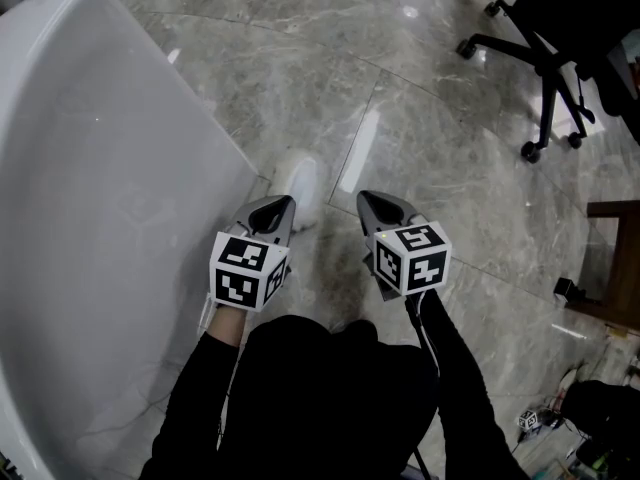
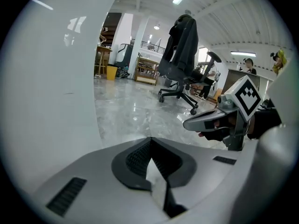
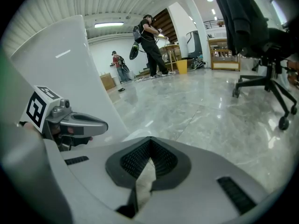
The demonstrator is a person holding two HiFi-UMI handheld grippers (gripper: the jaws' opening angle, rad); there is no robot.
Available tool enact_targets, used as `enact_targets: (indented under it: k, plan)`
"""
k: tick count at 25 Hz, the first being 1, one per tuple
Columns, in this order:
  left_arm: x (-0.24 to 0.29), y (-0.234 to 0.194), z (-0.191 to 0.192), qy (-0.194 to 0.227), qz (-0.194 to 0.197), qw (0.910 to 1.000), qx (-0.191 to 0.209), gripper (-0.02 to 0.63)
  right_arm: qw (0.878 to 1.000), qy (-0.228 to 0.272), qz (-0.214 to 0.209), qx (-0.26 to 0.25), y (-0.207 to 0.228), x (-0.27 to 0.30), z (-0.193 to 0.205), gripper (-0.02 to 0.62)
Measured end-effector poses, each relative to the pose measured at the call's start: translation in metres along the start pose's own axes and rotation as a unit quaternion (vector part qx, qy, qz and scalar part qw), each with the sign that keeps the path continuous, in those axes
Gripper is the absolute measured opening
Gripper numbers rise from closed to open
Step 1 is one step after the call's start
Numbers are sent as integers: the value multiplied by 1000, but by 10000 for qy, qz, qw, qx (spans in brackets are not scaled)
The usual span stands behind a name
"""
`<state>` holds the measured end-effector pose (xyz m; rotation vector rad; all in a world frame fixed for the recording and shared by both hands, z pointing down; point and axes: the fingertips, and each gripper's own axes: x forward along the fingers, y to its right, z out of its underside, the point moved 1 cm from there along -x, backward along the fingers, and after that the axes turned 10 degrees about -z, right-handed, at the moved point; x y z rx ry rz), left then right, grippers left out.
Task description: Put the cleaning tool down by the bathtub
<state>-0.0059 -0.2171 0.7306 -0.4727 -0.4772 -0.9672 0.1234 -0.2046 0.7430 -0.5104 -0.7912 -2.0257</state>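
A white cleaning tool (image 1: 300, 186) lies on the grey marble floor, right by the foot of the white bathtub (image 1: 90, 168). My left gripper (image 1: 283, 204) hovers just on the near side of it, tips together and nothing between them. In the left gripper view its jaws (image 2: 150, 141) meet, with the tub wall (image 2: 46, 78) filling the left side. My right gripper (image 1: 365, 199) hangs beside it to the right, also shut and empty. Its own view shows closed jaws (image 3: 149, 141) and the left gripper (image 3: 105, 123) next to the tub (image 3: 70, 69).
A black office chair (image 1: 545, 68) with a jacket over it stands at the far right. Wooden furniture (image 1: 615, 258) and small clutter (image 1: 560, 418) sit at the right edge. Two people (image 3: 152, 41) stand far off across the room.
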Motion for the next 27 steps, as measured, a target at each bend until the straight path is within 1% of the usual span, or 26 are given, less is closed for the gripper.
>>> enact_targets:
  k: [4,13,27]
  plan:
    - [-1,2,6,-53,22,10000,-68,8,9998,-58,-36,-164,-3,2,3,0]
    - [3,-1,10,-92,-42,9999,-105,8,9995,-139,-71,-286,-10,7,7,0]
    - [5,-6,13,-142,-109,9997,-160,8,9994,-202,-53,-293,-13,9,9,0]
